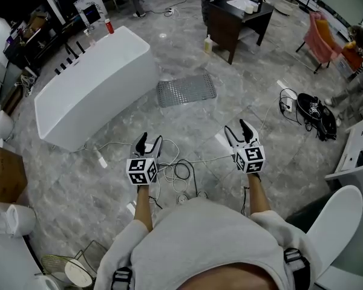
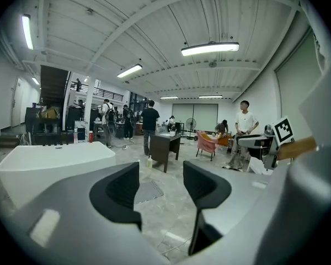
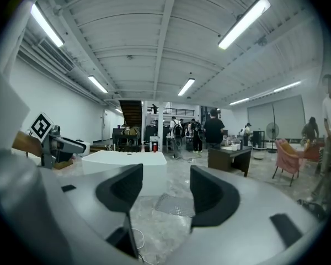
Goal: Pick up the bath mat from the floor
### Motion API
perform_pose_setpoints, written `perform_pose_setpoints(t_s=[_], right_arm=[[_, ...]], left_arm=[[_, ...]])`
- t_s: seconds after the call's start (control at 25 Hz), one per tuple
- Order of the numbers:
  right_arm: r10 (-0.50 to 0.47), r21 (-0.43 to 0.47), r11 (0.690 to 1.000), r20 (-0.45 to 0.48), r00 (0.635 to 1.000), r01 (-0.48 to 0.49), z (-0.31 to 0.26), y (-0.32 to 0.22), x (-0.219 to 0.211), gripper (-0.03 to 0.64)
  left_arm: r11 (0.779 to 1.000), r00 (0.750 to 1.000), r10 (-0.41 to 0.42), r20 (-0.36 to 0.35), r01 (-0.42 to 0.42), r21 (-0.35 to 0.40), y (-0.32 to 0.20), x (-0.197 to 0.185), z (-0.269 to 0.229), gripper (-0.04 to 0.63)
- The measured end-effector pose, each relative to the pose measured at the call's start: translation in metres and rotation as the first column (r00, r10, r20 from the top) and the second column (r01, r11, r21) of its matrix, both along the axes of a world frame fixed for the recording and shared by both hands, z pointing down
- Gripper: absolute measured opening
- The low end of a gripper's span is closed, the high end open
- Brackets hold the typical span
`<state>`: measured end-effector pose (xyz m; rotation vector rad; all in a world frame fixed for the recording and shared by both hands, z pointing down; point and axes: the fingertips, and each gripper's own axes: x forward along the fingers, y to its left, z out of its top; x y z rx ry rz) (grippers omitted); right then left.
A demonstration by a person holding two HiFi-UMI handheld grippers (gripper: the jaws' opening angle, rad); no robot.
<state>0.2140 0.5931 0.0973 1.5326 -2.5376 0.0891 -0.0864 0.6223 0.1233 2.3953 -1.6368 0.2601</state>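
Head view: left hand-held gripper (image 1: 150, 141) and right hand-held gripper (image 1: 237, 129) gape empty; bath mat (image 1: 186, 90) lies flat well ahead.

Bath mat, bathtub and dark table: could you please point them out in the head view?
bath mat (image 1: 186, 90), head view, middle of its studded gray surface.
bathtub (image 1: 118, 104), head view, on its white side wall.
dark table (image 1: 221, 24), head view, on its dark side panel.

The bath mat (image 1: 186, 90) looks grey, rubbery, studded all over. The bathtub (image 1: 91, 86) left of it is smooth glossy white, the floor (image 1: 245, 104) veined grey stone tile, faintly shiny.
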Motion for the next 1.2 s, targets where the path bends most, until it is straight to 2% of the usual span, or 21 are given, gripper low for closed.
perform_pose_setpoints(t_s=[0.48,0.92,1.2], right_arm=[[0.007,-0.007,1.000,-0.003,1.000,-0.007,0.007,-0.008,0.035,0.250],[0.001,-0.008,1.000,-0.007,1.000,-0.001,0.010,-0.034,0.033,0.250],[0.010,-0.008,1.000,-0.010,1.000,-0.010,0.016,-0.067,0.035,0.250]], left_arm=[[1.000,1.000,-0.015,0.011,0.015,-0.005,-0.005,0.031,0.002,0.244],[1.000,1.000,-0.011,0.026,0.011,-0.004,-0.032,0.030,0.002,0.244],[1.000,1.000,-0.003,0.021,0.003,-0.013,-0.069,0.030,0.012,0.244]])
